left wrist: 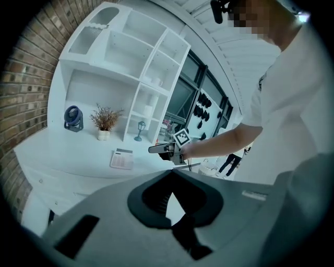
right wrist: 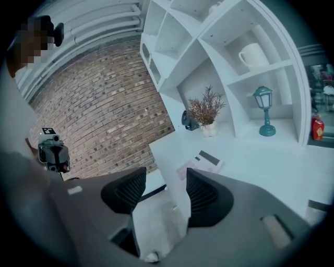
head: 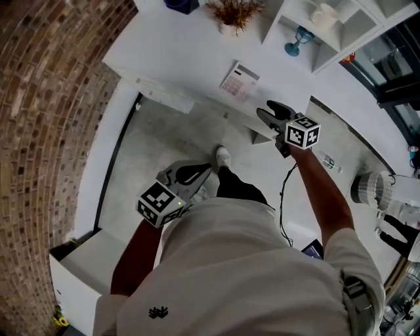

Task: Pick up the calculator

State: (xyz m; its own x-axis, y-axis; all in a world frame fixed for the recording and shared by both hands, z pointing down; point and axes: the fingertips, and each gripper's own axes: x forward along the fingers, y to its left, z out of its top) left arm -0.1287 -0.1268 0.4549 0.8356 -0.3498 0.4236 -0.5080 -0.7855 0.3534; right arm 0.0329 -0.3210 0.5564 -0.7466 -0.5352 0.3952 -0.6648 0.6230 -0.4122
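- A person stands at a white worktop with a claw in each hand.
- The calculator lies flat on the worktop, a bit above the middle of the head view. It is close to the front edge, and nothing touches it.
- The right claw is just to the right of the calculator and a little lower in the head view. It hangs in the air by the worktop's edge, near the calculator but apart from it.
- The two jaws of the right claw are spread wide. Nothing sits between them. In the right gripper view only the floor and the worktop's edge show in the gap, and the calculator shows just above the right jaw.
- The left claw is lower down, left of the middle of the head view. It hangs over the floor, well apart from the calculator.
- The jaws of the left claw are pressed together at the tips, and they pinch nothing.
- A small dry plant in a white pot stands at the back of the worktop, at the top of the head view.
- A dark blue fan stands to the left of the plant.
- White shelves fill the upper right of the head view. A little blue lamp stands in one box and a white mug in the box above it.
- A brick wall runs down the left side of the head view.
- One white shoe of the person shows on the floor, near the middle of the head view.
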